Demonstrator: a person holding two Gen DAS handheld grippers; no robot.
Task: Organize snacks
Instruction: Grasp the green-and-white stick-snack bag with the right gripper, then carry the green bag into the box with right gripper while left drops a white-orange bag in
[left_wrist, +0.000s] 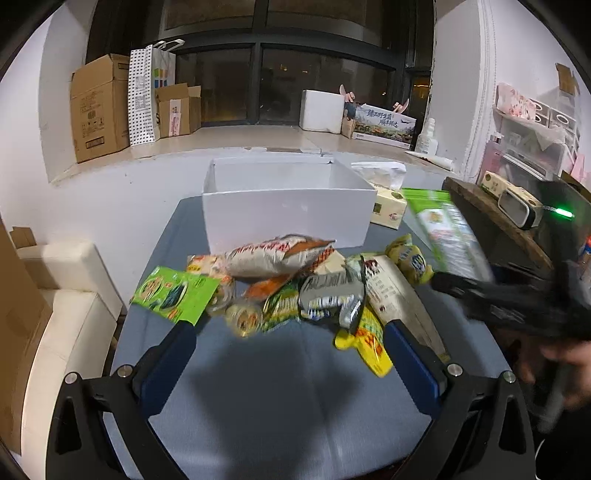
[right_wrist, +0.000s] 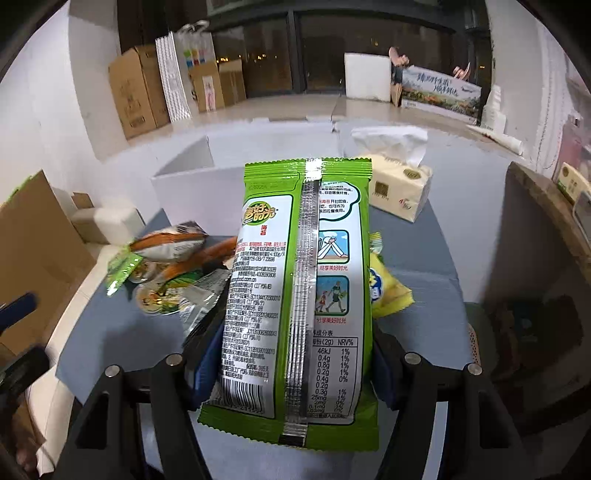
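Observation:
A heap of snack packets (left_wrist: 295, 288) lies on the blue-grey table (left_wrist: 280, 387) in front of a white open box (left_wrist: 288, 218). Topmost is an orange-and-white bag (left_wrist: 277, 254); a green packet (left_wrist: 173, 291) lies at the left and a yellow bag (left_wrist: 410, 258) at the right. My left gripper (left_wrist: 291, 332) is open just short of the heap, its blue fingers on either side of the near packets. My right gripper (right_wrist: 295, 350) is shut on a green seaweed packet (right_wrist: 303, 288), lifted above the table with its back label facing the camera. The left wrist view shows that packet (left_wrist: 447, 236) blurred at the right.
A tissue box (left_wrist: 388, 210) stands to the right of the white box. A dark wooden shelf (left_wrist: 491, 210) borders the table's right side. A cream sofa (left_wrist: 66, 295) and a cardboard sheet (right_wrist: 33, 236) sit to the left. Cardboard boxes (left_wrist: 99, 107) stand by the window.

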